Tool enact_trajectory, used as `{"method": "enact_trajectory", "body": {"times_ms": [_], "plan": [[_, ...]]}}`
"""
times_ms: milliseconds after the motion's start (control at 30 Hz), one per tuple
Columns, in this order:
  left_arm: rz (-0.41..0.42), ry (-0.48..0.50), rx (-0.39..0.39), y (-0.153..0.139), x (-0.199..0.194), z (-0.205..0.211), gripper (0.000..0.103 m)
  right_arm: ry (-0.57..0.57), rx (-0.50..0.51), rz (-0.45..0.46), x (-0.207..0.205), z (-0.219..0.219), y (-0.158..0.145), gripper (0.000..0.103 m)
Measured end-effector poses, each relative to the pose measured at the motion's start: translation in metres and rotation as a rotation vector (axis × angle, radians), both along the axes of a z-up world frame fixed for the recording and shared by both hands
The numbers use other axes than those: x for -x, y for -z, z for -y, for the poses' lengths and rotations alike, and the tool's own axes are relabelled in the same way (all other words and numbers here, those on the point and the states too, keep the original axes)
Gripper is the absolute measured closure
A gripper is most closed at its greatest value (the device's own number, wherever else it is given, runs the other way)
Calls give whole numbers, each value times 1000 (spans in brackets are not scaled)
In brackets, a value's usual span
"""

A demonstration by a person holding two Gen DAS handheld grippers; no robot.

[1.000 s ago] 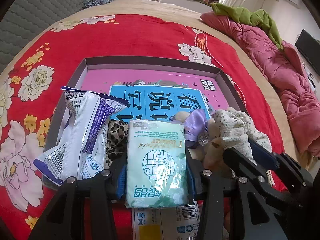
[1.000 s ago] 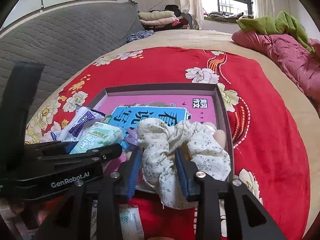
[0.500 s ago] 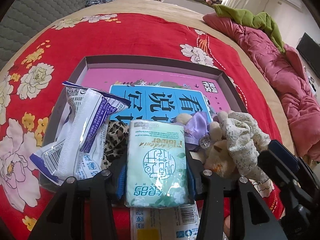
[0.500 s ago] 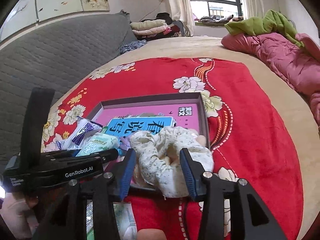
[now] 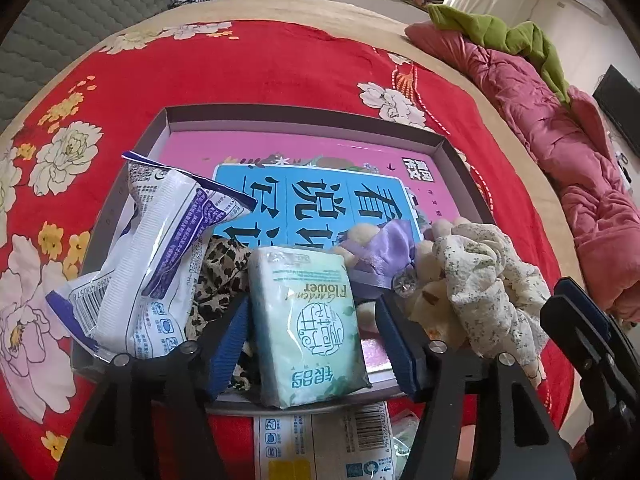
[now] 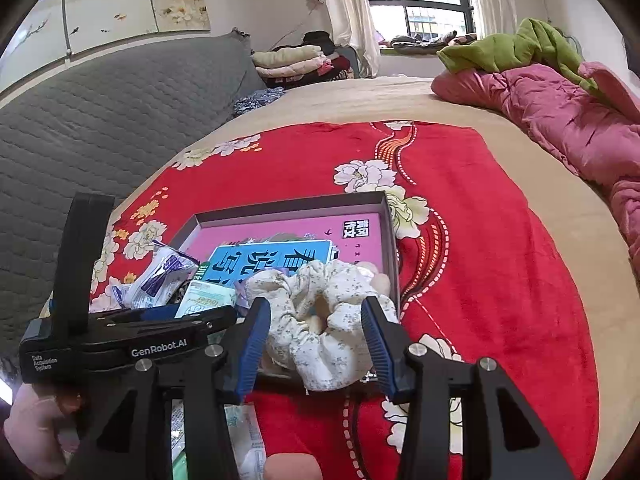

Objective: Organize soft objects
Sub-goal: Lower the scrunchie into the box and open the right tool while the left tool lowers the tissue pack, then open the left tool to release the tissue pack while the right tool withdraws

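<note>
A shallow grey box (image 5: 304,114) with a pink and blue sheet inside sits on the red floral blanket. In it lie a white and purple packet (image 5: 160,264), a leopard-print cloth (image 5: 218,276), a purple bow with cream plush (image 5: 384,256) and a white floral scrunchie (image 5: 492,280). My left gripper (image 5: 312,334) stands open around a mint-green tissue pack (image 5: 308,320) resting on the box's near edge. My right gripper (image 6: 316,334) is open, its pads apart on either side of the scrunchie (image 6: 324,320), which lies at the box's near right corner (image 6: 390,240).
Another tissue pack (image 5: 324,440) lies on the blanket just in front of the box. A pink quilt (image 5: 560,128) and green cloth (image 5: 500,32) lie along the right. A grey sofa back (image 6: 100,128) stands at the left.
My right gripper has opened and let go of the scrunchie, then drawn back. My left gripper has opened off the tissue pack, which now rests on the box edge.
</note>
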State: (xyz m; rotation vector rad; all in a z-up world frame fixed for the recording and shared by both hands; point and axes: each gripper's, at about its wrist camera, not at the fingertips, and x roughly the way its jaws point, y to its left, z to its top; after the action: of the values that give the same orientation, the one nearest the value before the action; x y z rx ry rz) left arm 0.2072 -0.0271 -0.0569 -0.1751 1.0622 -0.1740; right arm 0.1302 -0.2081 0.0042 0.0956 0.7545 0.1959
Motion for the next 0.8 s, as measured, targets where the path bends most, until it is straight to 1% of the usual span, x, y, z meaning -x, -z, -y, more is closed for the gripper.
{"method": "enact_trajectory", "body": {"times_ms": [467,600,700,767,800], "plan": [[23,4,8,-11,7,-1,35,4,11,-6,3,1,0,56],[34,2,29,-17,11,-2,30,8,16,-2,3,1,-1,56],[43,6,30,-22,13,-1,29,8,17,0,3,1,-2,56],[47,6,28,-25,15,-1,28,7,18,2,4,0,-2,54],[49,4,26,-26,15,-1,28,8,19,4,4,0,-3,51]]}}
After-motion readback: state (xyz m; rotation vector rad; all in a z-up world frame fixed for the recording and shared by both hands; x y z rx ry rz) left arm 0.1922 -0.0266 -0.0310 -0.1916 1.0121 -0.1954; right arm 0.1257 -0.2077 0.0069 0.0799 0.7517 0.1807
